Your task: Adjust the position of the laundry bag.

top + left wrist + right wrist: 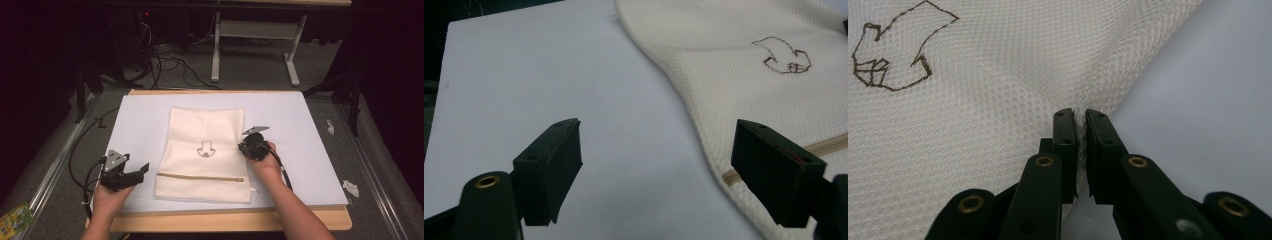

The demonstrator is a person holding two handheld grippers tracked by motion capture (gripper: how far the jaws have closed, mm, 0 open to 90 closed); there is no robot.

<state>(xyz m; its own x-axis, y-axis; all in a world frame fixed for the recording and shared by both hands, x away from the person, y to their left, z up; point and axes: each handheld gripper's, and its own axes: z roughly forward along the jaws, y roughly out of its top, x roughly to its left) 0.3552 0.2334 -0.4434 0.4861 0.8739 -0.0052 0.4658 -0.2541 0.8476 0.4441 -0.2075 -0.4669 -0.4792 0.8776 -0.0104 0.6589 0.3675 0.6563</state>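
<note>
I see a cream mesh pouch (205, 152) lying flat in the middle of the pale sheet (300, 130) that covers the wooden table (230, 220). A small brown outline drawing (204, 149) sits near the pouch's centre, and a tan zipper (200, 177) runs across it close to the edge nearest me.

My right gripper (1079, 116) is at the pouch's right edge, level with the drawing. In the right gripper view its jaws are pressed nearly together, with a thin fold of the mesh edge pinched between them; the drawing lies up and to the left of the fingertips, and bare sheet lies to their right.

My left gripper (140, 172) is off the pouch's left edge, beside the zipper's left end. In the left gripper view its jaws stand wide apart with nothing between them; the left finger (551, 165) is over bare sheet, and the right finger (774, 167) is over the pouch's edge, just above the zipper. I cannot tell whether it touches the cloth.
</note>
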